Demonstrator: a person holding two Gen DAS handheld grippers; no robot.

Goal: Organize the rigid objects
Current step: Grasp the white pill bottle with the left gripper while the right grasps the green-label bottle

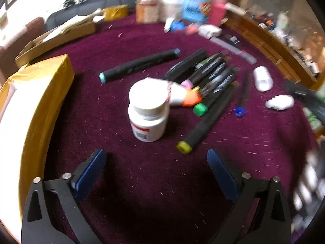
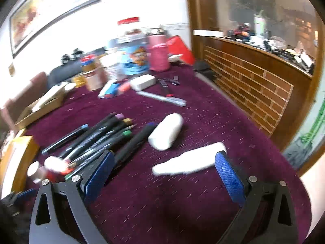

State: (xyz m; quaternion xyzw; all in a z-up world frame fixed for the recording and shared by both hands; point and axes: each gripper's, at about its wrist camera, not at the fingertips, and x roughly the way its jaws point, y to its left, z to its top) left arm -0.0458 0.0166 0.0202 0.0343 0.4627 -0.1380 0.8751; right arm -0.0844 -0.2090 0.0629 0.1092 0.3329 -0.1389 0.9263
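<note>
White bottle (image 1: 147,111): stood upright on the maroon cloth (image 1: 142,183); at 12 o'clock of the left gripper (image 1: 156,170).
Markers (image 1: 211,75): heaped at 2 o'clock of the bottle; one lone marker (image 1: 140,65) at 12 o'clock.
Left gripper: jaws apart, nothing held.
Right gripper (image 2: 162,174): jaws apart, empty; white tube (image 2: 189,160) lying between the fingertips; white cylinder (image 2: 166,132) at 12 o'clock.
Gold box (image 1: 36,105): at 9 o'clock of the bottle.

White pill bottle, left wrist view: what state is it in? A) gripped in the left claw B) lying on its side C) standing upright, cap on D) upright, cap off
C: the white pill bottle stands upright on the purple cloth with its ribbed cap on, ahead of the open left claw and clear of both fingers.
</note>
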